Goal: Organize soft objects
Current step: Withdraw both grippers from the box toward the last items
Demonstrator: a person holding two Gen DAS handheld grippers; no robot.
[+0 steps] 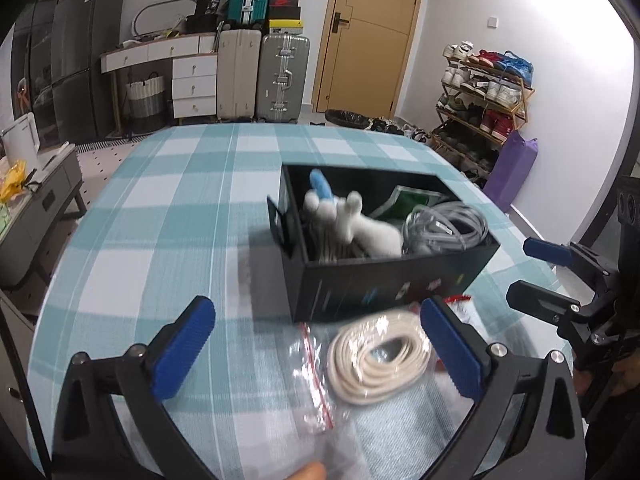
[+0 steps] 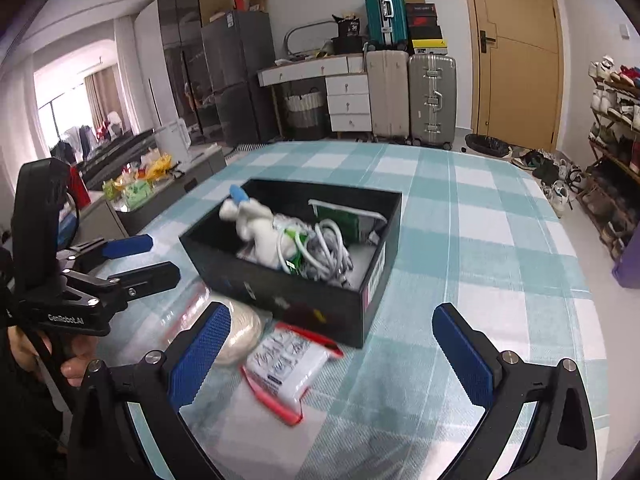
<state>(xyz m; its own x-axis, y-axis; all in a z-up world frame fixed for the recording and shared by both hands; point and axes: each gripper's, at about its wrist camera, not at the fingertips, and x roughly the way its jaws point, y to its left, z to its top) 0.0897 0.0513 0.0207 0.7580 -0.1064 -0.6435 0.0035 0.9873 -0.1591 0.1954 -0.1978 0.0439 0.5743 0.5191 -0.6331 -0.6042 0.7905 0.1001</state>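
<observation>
A black box (image 1: pixel 384 280) (image 2: pixel 288 292) on the checked tablecloth holds a white plush toy (image 1: pixel 360 224) (image 2: pixel 260 236), coiled grey cables (image 1: pixel 444 226) (image 2: pixel 328 252) and a green packet (image 1: pixel 412 200). In front of it lies a cream rope coil in a clear zip bag (image 1: pixel 376 360) (image 2: pixel 240 332), between my left gripper's fingers. My left gripper (image 1: pixel 320 356) (image 2: pixel 144 258) is open above the bag. A red-edged white packet (image 2: pixel 288 364) lies by the box. My right gripper (image 2: pixel 332 360) (image 1: pixel 536 272) is open and empty over it.
The teal checked tablecloth (image 1: pixel 168 216) (image 2: pixel 500 240) covers the table. Beyond stand suitcases (image 1: pixel 280 76), a white drawer desk (image 1: pixel 192 80), a wooden door (image 1: pixel 372 32) and a shoe rack (image 1: pixel 484 100). A low grey side table (image 1: pixel 36 208) is left.
</observation>
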